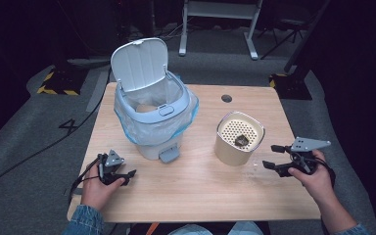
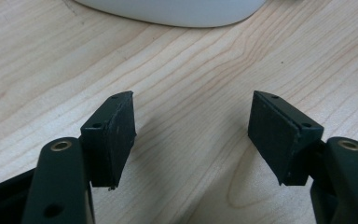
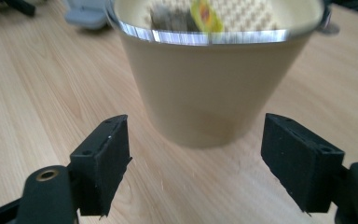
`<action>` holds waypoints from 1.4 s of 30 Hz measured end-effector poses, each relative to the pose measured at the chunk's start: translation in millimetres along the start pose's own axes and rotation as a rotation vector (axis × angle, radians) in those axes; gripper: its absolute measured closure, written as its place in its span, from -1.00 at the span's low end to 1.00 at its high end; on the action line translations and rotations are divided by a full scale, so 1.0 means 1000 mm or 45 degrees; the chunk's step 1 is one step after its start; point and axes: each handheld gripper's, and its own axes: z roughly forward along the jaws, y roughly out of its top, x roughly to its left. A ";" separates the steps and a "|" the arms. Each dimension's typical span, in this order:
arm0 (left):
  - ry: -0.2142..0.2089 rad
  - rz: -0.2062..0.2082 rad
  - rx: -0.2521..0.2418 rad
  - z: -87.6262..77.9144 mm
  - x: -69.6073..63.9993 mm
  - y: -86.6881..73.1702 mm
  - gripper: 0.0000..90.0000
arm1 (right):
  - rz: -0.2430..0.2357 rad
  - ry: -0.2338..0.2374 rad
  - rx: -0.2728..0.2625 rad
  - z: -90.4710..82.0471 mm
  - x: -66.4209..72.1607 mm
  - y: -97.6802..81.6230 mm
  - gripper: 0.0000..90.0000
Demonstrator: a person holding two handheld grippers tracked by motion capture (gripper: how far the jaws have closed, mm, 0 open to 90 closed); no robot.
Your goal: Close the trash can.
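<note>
Beige cup (image 1: 239, 139) stands on table (image 1: 196, 186) right of bin (image 1: 152, 110), scrap inside. Right gripper (image 1: 272, 156) just beside cup, spread, empty. Left gripper (image 1: 127, 176) near bin base, spread, empty. Risk: off-centre grip tips cup, spills contents.

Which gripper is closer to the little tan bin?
Right. The right gripper sits just beside the tan bin, open jaws facing it. The left gripper rests across the table, near the big bin.
</note>
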 end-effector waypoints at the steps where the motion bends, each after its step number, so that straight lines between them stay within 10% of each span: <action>1: -0.002 0.001 -0.011 -0.001 0.000 0.001 -0.27 | 0.012 0.001 0.012 0.004 -0.002 -0.008 -0.47; 13: -0.087 -0.041 -0.087 -0.029 -0.001 0.016 -0.23 | 0.020 -0.031 0.137 0.033 -0.016 -0.065 -0.49; 27: -0.193 -0.133 -0.223 -0.072 0.003 0.038 -0.24 | 0.079 -0.137 0.159 0.043 -0.014 -0.074 -0.63; 42: -0.178 -0.036 -0.365 -0.120 0.018 0.090 -0.25 | 0.092 -0.151 0.157 0.043 -0.011 -0.074 -0.63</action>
